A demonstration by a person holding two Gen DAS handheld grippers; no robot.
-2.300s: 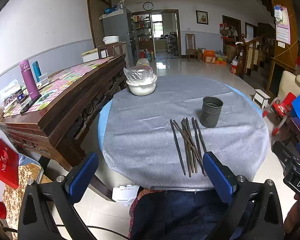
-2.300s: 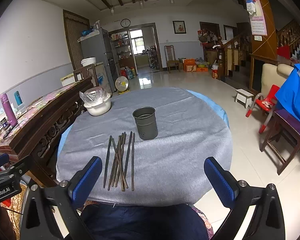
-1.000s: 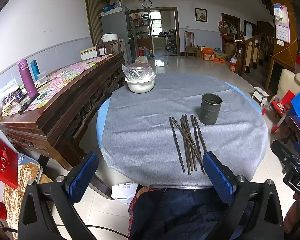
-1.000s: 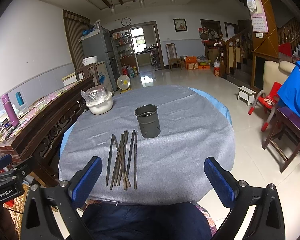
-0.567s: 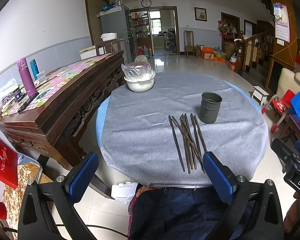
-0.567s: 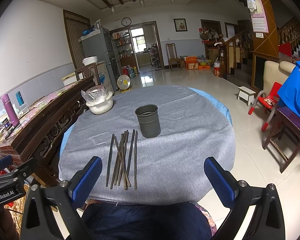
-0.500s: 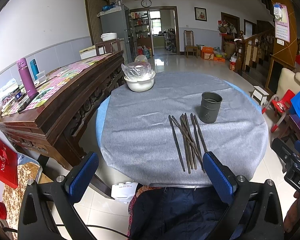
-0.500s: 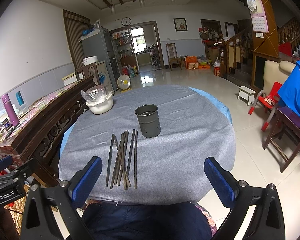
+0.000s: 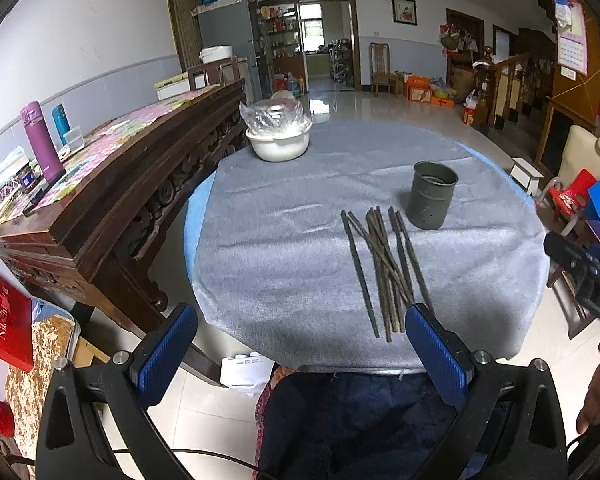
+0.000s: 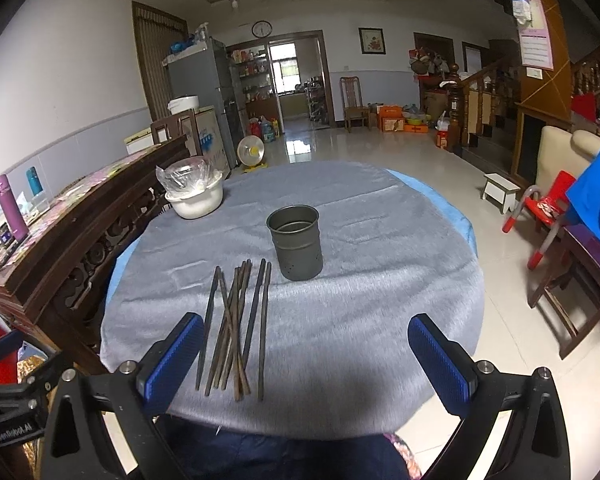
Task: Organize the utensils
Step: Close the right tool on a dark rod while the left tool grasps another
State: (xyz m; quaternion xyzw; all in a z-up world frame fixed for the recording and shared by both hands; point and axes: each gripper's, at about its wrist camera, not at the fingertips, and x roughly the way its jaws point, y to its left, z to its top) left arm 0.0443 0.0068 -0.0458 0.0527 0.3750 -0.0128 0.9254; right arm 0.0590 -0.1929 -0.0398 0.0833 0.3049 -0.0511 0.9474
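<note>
**Chopsticks still loose beside the holder as the right gripper draws in**

The chopsticks (image 10: 236, 320) lie in a loose, partly crossed bundle on the grey cloth, just in front and to the left of the metal holder (image 10: 296, 248), their far tips near its base but apart from it. The holder stands upright and, as far as its mouth shows, has nothing in it.

Compared with half a second ago, the holder and sticks sit larger and lower in the right wrist view, so the right gripper (image 10: 306, 356) has moved closer to the table edge; its left fingertip now overlaps the near ends of the bundle in the picture, though it appears to hover rather than touch. Its jaws are spread wide and carry nothing. The left gripper (image 9: 300, 346) has barely shifted; its jaws are equally wide and empty, held off the near rim of the table (image 9: 260, 264).

Judged from this, the sorting has not begun: the approach is under way, and a first pick from the bundle's near ends looks likely. Farther back from the holder, a white bowl (image 10: 196, 200) covered in plastic stands on the cloth.
</note>
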